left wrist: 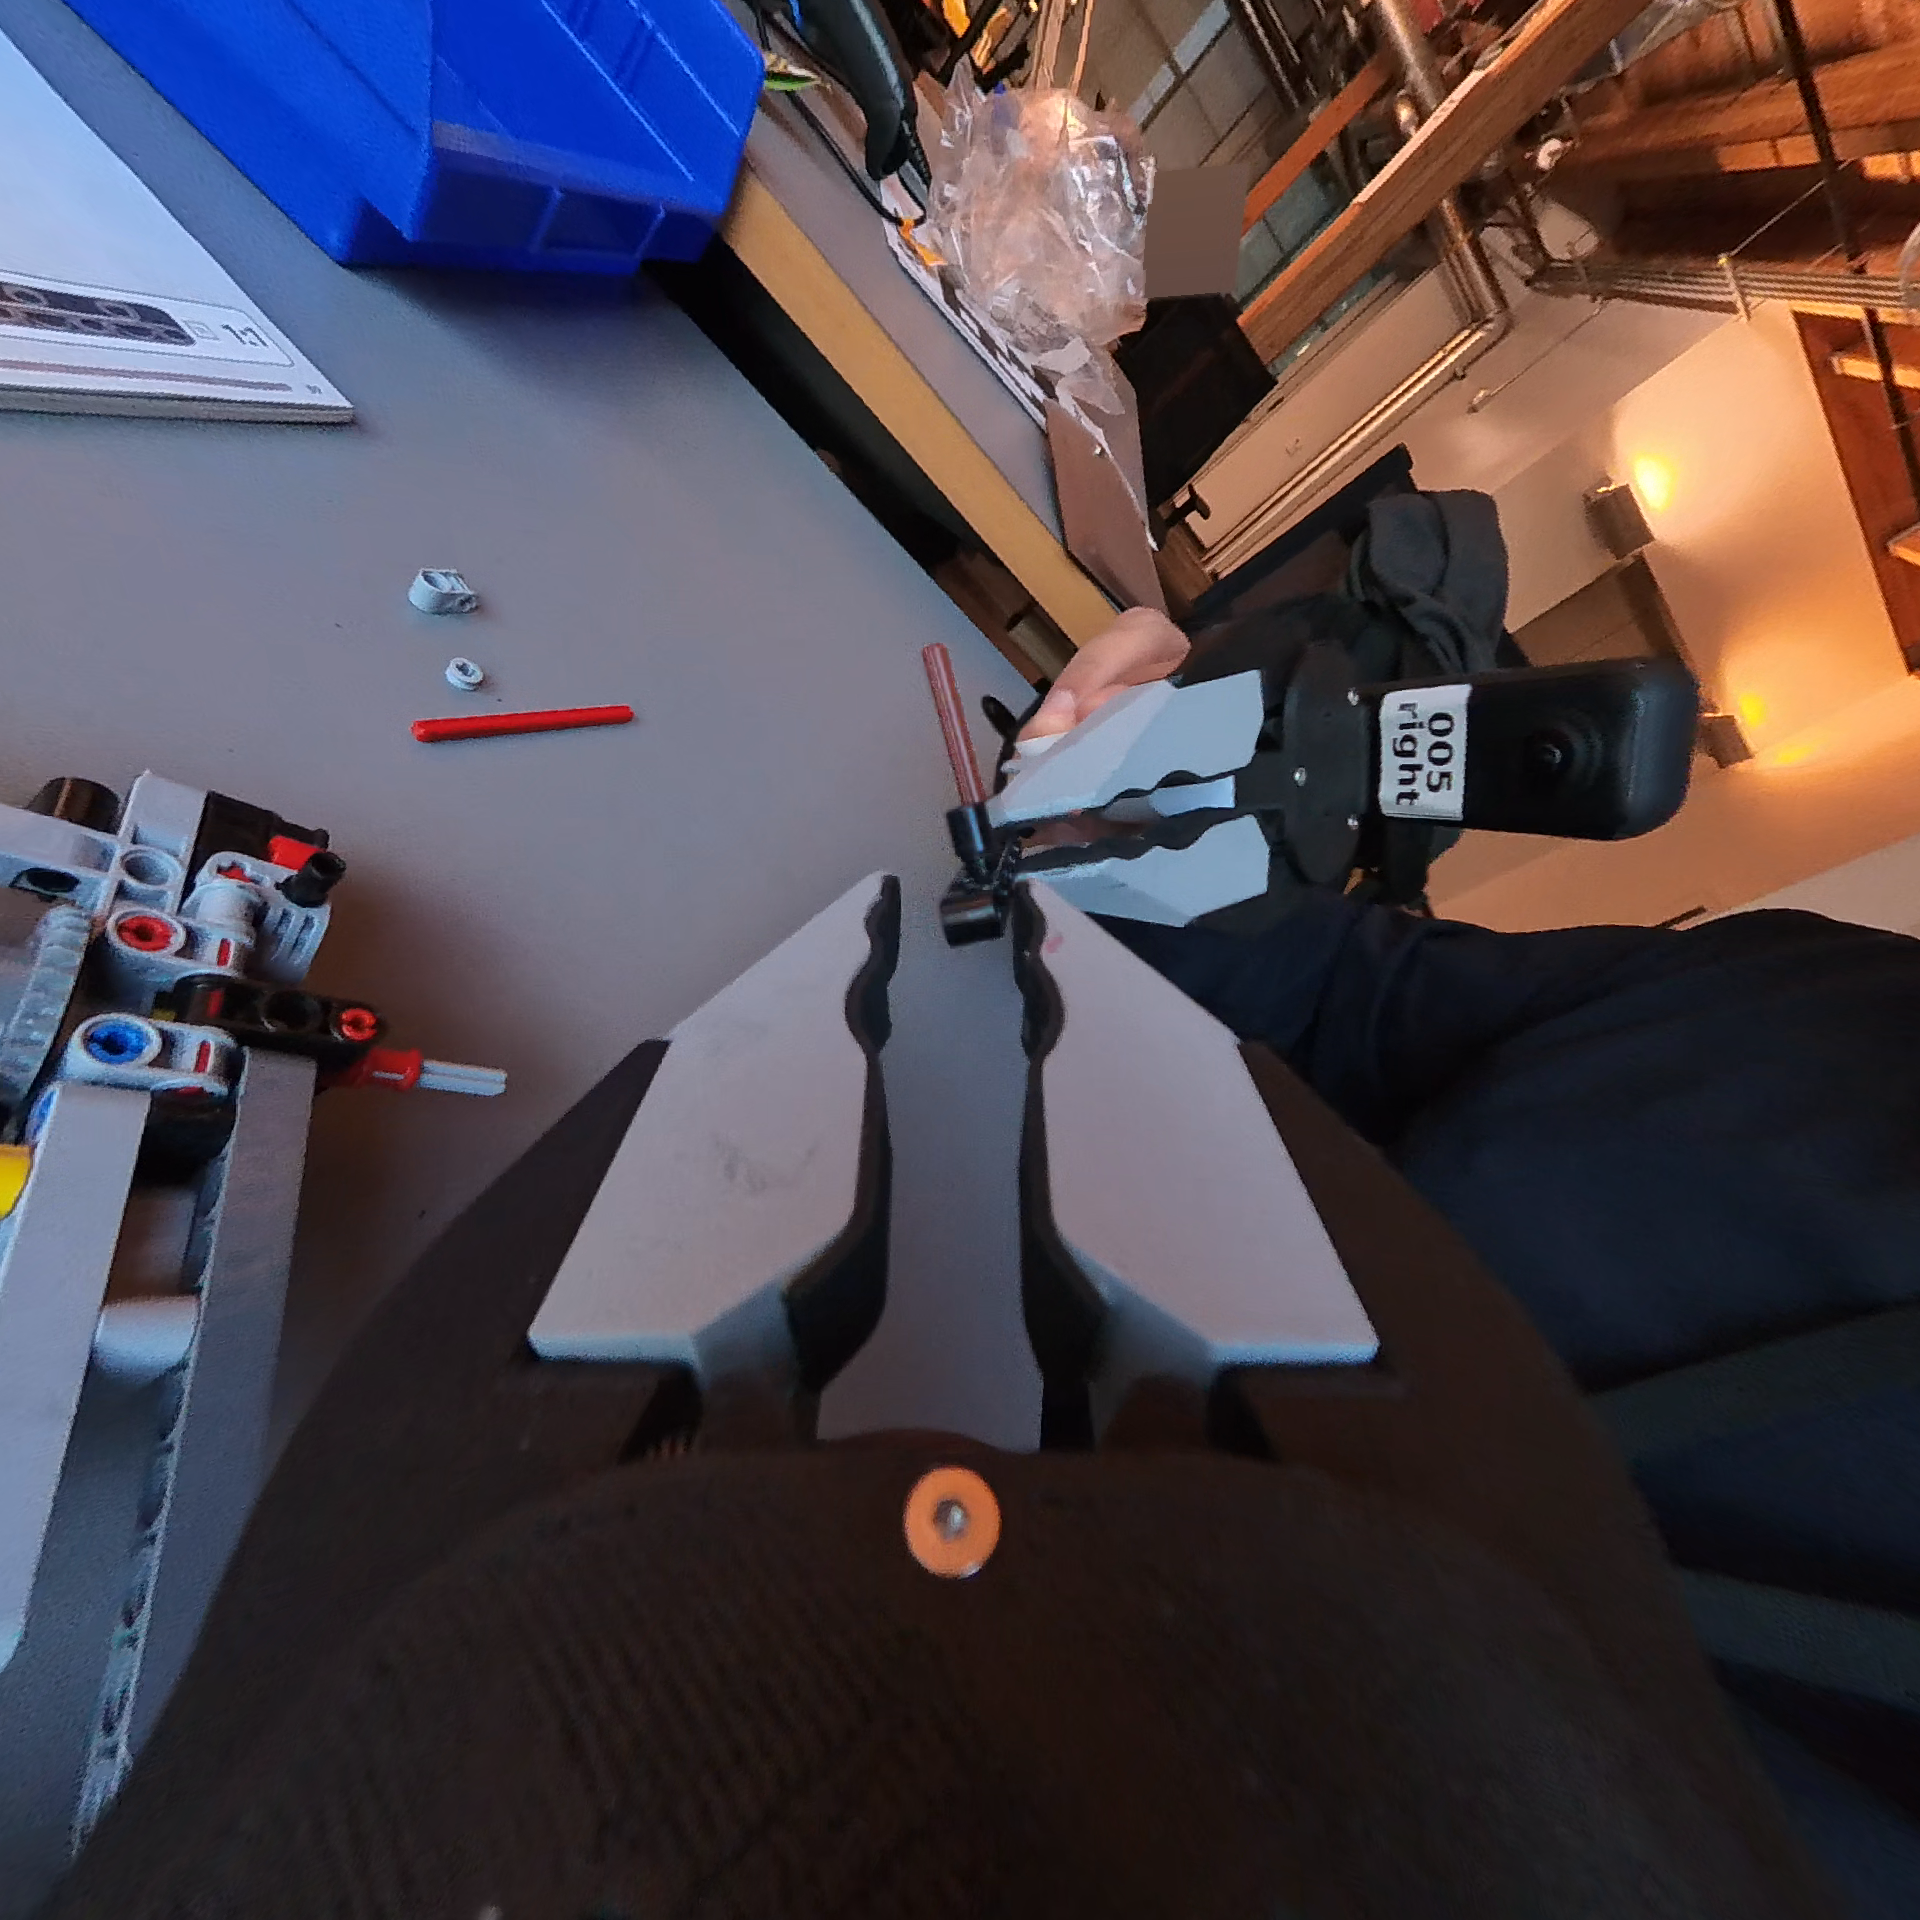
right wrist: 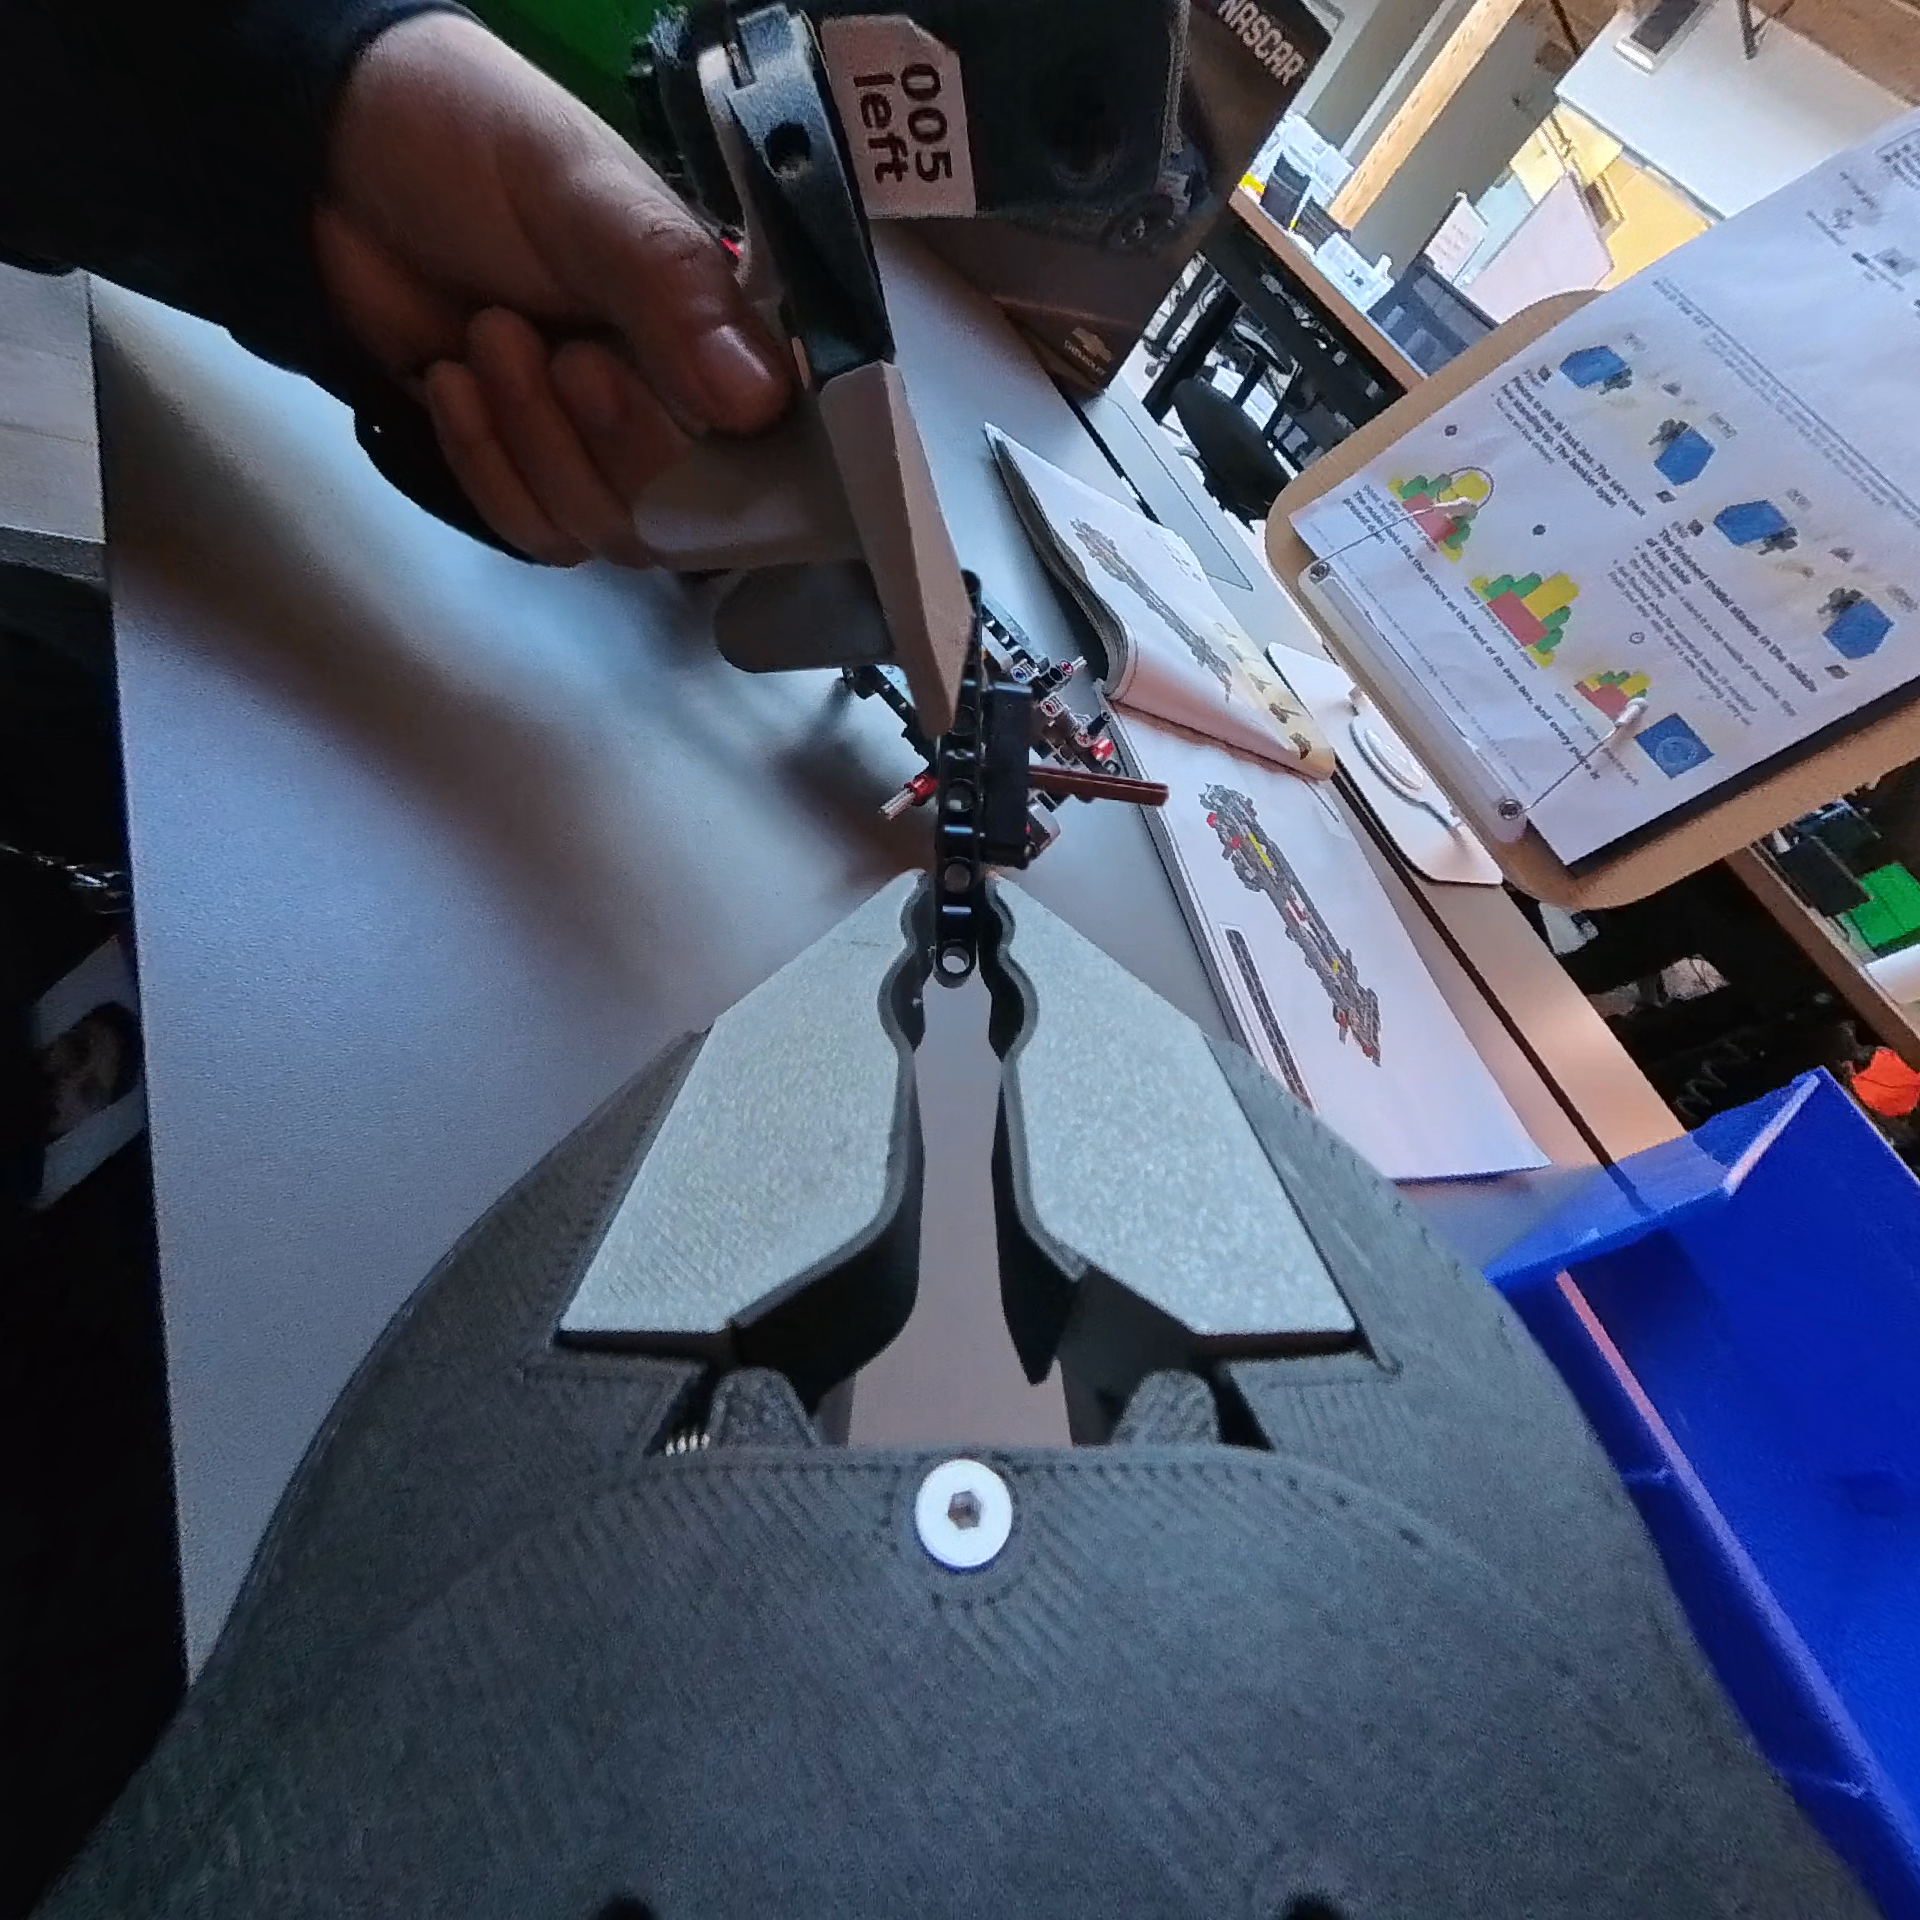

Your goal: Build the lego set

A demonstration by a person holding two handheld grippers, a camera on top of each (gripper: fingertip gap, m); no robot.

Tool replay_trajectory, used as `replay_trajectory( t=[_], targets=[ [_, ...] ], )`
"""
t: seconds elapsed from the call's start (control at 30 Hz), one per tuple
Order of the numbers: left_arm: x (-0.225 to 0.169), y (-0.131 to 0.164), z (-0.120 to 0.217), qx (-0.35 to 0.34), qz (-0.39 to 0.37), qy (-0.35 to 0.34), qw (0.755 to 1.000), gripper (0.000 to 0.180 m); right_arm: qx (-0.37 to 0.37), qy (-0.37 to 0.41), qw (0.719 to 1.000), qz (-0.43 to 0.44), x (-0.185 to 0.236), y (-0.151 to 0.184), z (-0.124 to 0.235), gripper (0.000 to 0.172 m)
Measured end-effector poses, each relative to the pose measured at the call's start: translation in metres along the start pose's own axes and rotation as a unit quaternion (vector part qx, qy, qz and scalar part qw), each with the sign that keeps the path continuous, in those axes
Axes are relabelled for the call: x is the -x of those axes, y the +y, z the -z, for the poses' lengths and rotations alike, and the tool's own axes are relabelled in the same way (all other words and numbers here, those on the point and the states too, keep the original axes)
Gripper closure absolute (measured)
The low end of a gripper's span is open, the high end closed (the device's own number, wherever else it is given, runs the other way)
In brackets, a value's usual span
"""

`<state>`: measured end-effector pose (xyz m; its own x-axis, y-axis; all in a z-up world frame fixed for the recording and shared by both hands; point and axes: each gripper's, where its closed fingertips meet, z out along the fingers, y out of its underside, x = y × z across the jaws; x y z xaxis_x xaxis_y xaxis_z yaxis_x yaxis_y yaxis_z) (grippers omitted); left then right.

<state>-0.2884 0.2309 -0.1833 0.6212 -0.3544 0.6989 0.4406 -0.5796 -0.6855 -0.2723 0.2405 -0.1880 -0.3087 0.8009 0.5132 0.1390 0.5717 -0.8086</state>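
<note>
Two views. Left wrist: left gripper (left wrist: 958, 902) partly open, pads not pressing the black beam assembly (left wrist: 975, 914) at its tips; brown axle (left wrist: 948, 722) protrudes above the grey table (left wrist: 644, 520). Right wrist: right gripper (right wrist: 957, 914) clamps the black beam (right wrist: 956, 883), both pads pressing.

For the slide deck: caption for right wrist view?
Right gripper grips a black holed beam; the left gripper meets its far end.

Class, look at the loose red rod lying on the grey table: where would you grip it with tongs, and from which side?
Grip the red rod near its middle, coming from above with the fingers either side of its width. It lies flat on the grey table, long, thin and even, so a centred hold should keep it balanced. The small grey round piece sits close beside it, so stay clear of that end.
</note>
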Motion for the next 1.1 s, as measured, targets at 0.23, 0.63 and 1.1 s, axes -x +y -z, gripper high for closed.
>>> replay_trajectory(
  t=[0.23,0.63,1.1],
  targets=[
    [0.000,0.003,-0.003,0.015,-0.013,0.008,1.000,0.175,0.007,-0.008,1.000,0.006,0.007,0.004,-0.005,0.166],
    [-0.006,0.009,-0.007,0.041,-0.073,0.006,0.996,0.175,-0.086,-0.314,0.864,-0.385,0.009,-0.014,-0.012,0.166],
    [0.010,0.005,-0.002,-0.037,-0.004,-0.002,0.999,0.174,-0.097,-0.303,0.825,-0.467,0.003,-0.011,-0.032,0.167]
  ],
)
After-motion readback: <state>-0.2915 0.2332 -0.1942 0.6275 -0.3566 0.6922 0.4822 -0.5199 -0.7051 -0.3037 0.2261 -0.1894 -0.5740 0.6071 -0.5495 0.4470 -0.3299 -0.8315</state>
